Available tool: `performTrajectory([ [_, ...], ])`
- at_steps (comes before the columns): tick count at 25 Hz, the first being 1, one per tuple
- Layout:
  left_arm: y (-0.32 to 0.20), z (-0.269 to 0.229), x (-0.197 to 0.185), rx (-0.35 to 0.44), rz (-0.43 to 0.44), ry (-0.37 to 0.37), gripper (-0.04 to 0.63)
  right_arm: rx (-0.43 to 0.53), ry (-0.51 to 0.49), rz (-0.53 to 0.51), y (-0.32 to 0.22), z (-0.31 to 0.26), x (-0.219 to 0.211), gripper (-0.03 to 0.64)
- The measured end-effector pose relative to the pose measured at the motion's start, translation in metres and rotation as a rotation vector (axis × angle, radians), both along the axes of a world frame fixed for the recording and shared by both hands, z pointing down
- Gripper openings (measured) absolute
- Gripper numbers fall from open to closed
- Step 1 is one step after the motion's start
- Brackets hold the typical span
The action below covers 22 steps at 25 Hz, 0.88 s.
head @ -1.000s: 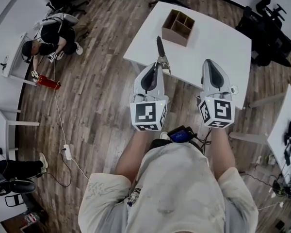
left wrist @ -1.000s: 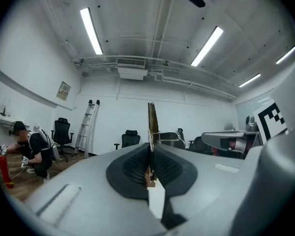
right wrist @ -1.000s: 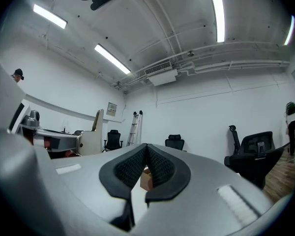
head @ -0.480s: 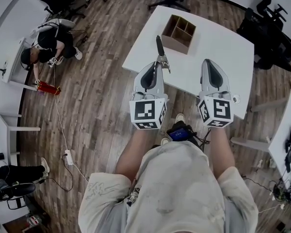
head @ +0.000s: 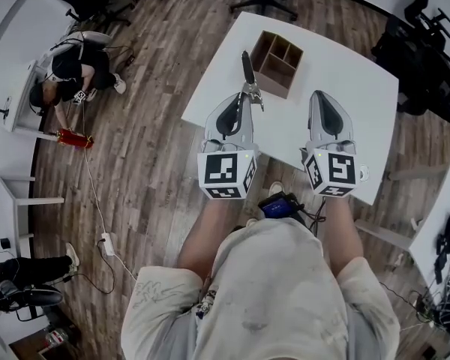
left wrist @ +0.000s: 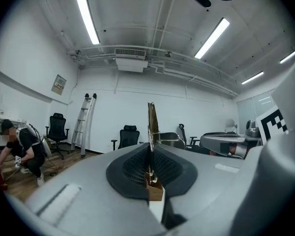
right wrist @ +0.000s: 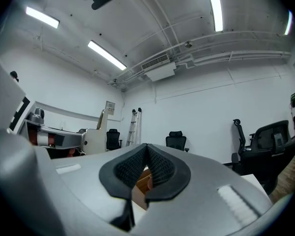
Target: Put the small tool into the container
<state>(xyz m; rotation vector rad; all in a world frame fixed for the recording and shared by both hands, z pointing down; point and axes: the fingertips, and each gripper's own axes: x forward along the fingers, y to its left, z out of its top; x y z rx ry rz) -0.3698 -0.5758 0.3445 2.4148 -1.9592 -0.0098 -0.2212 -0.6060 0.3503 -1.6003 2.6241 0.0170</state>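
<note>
A brown wooden container (head: 277, 61) with several compartments stands on the white table (head: 345, 88). My left gripper (head: 244, 97) is shut on the small tool (head: 248, 72), a slim metal piece with a dark end that points away from me, just left of the container. In the left gripper view the tool (left wrist: 151, 124) stands up between the closed jaws of the left gripper (left wrist: 150, 154), and the container (left wrist: 155, 191) shows below them. My right gripper (head: 320, 96) hovers over the table to the right, shut with nothing in it. The right gripper view shows this gripper (right wrist: 146, 149) above the container (right wrist: 143, 181).
The table's near-left edge (head: 202, 88) lies under my left gripper, with wood floor beyond. A person (head: 64, 70) crouches on the floor at far left beside a red cylinder (head: 73, 137). Office chairs (head: 427, 51) stand past the table's right side. A cable (head: 97, 201) runs along the floor.
Both grippers have come slightly nearer the container; the tool's dark end now sits level with the container's left side. Both stay closed.
</note>
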Motion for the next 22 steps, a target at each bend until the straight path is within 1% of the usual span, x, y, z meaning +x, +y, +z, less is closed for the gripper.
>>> performTrajectory([
  [3,-0.071,0.006,0.033,-0.020,0.000,-0.003,0.020,-0.017,0.000,-0.009,-0.066,0.011,0.030,0.006],
  [8,-0.180,0.004,0.111,-0.042,0.016,-0.031,0.020,-0.030,-0.022,-0.007,-0.173,0.014,0.105,0.006],
  [11,-0.223,0.007,0.146,-0.048,0.016,-0.040,0.020,-0.026,-0.031,0.000,-0.216,0.015,0.142,0.006],
  [14,-0.258,0.013,0.170,-0.048,0.011,-0.050,0.020,-0.034,-0.038,0.001,-0.253,0.023,0.169,0.006],
  [16,-0.285,0.015,0.176,-0.053,0.011,-0.055,0.020,-0.040,-0.041,0.001,-0.280,0.026,0.175,0.006],
  [18,-0.313,0.016,0.170,-0.060,0.018,-0.059,0.020,-0.044,-0.042,0.007,-0.309,0.028,0.170,0.006],
  [22,-0.357,0.029,0.136,-0.078,0.028,-0.060,0.020,-0.060,-0.039,0.025,-0.352,0.040,0.141,0.006],
])
